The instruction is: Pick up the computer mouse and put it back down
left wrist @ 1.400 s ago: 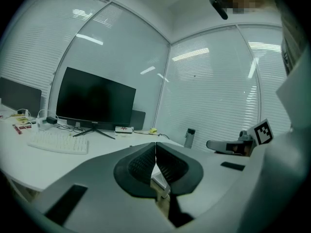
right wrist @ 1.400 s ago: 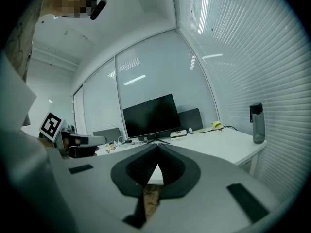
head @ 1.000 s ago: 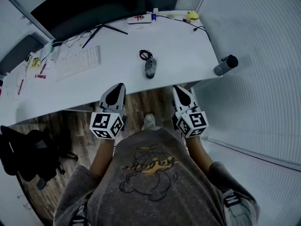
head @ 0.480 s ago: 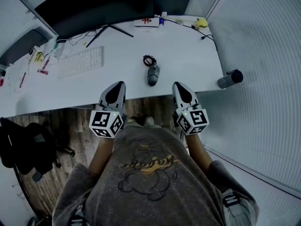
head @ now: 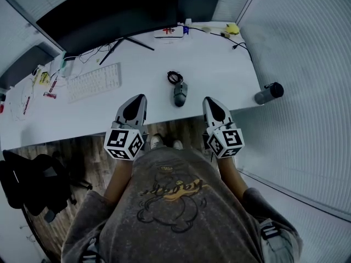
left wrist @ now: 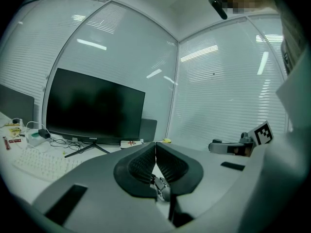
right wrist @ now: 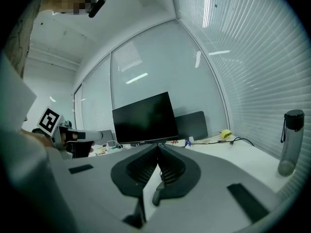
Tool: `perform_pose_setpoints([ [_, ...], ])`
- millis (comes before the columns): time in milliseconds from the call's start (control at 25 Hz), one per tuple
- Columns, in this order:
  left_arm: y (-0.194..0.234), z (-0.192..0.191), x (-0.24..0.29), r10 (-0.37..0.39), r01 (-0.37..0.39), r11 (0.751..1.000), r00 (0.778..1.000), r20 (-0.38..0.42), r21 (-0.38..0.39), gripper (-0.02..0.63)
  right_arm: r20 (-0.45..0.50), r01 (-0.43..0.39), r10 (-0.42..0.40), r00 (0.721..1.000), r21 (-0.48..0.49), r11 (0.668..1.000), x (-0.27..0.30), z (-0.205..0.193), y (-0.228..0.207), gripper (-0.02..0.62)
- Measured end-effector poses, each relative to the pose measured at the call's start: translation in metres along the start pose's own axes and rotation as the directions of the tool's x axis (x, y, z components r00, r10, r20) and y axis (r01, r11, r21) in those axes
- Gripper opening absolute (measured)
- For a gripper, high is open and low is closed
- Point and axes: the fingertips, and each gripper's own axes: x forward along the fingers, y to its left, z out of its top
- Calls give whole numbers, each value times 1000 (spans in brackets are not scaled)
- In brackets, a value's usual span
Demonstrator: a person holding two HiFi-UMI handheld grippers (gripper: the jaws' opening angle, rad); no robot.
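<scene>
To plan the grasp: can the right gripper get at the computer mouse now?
Probably yes. The right gripper hangs at the desk edge, and nothing lies between it and the computer mouse; its jaws are shut, though.

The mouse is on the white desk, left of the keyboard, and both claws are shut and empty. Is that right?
Not quite. The head view shows the mouse on the white desk, right of the keyboard, not left. The left claw and the right claw are shut and empty.
</scene>
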Motion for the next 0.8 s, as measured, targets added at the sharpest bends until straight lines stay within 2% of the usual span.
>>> perform_pose_setpoints([
  [200, 14, -4, 3, -10, 10, 1000, 1000, -9, -2, 18, -7, -5, 5, 1000, -6, 1000, 14, -4, 9, 4],
  [280, 17, -4, 3, -17, 17, 1000, 1000, -13, -6, 18, -22, -6, 6, 1000, -4, 1000, 18, -7, 13, 61],
  [440, 22, -8, 4, -32, 32, 999, 999, -25, -9, 18, -50, 1, -1, 999, -7, 1000, 29, -15, 18, 107],
  [560, 23, -9, 7, -43, 43, 999, 999, -29, -18, 18, -75, 1, -1, 997, -2, 1000, 37, -22, 20, 185],
  [640, 23, -9, 10, -51, 51, 998, 998, -30, -21, 18, -91, -2, 2, 996, 0, 1000, 43, -27, 21, 265],
  [800, 28, -12, 12, -55, 54, 998, 998, -39, -27, 18, -115, -21, 23, 993, 21, 1000, 54, -38, 25, 363],
])
